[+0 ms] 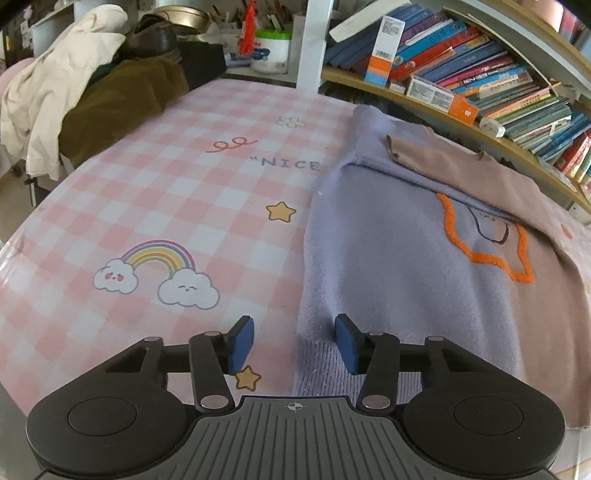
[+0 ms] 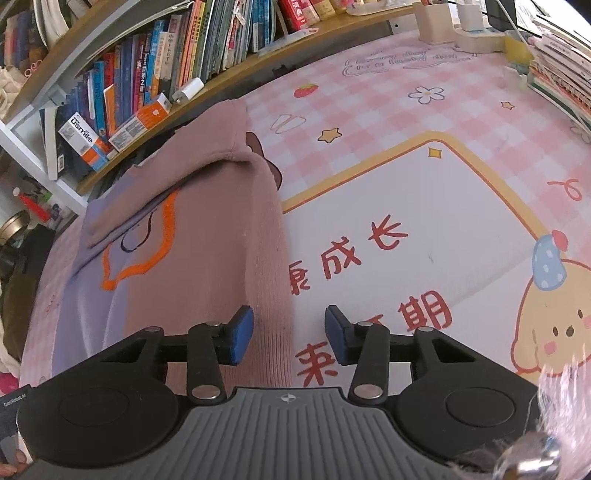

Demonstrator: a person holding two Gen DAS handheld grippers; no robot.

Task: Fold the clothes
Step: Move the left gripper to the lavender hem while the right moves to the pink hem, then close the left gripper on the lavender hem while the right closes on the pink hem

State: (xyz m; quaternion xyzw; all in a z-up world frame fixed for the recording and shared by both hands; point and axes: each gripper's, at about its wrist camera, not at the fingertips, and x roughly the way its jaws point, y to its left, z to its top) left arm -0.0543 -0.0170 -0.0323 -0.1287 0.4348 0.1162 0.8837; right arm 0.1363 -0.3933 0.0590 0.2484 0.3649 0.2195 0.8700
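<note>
A sweater [image 1: 388, 258], lavender on one half and mauve on the other with an orange star outline on the chest, lies flat on the pink checked table mat [image 1: 147, 184]. A mauve sleeve [image 1: 480, 184] is folded across its chest. My left gripper [image 1: 293, 332] is low over the sweater's lavender hem corner, its blue pads apart, with the cloth edge running between them. In the right wrist view the same sweater [image 2: 207, 251] fills the left side, and my right gripper [image 2: 289, 321] straddles its mauve ribbed hem edge, pads apart and not pressing the cloth.
A heap of cream and brown clothes [image 1: 74, 92] sits at the table's far left. A curved bookshelf [image 1: 480, 81] full of books runs behind the sweater. A stack of books [image 2: 561, 74] and a wooden holder [image 2: 439, 22] stand at the far right of the mat [image 2: 406, 184].
</note>
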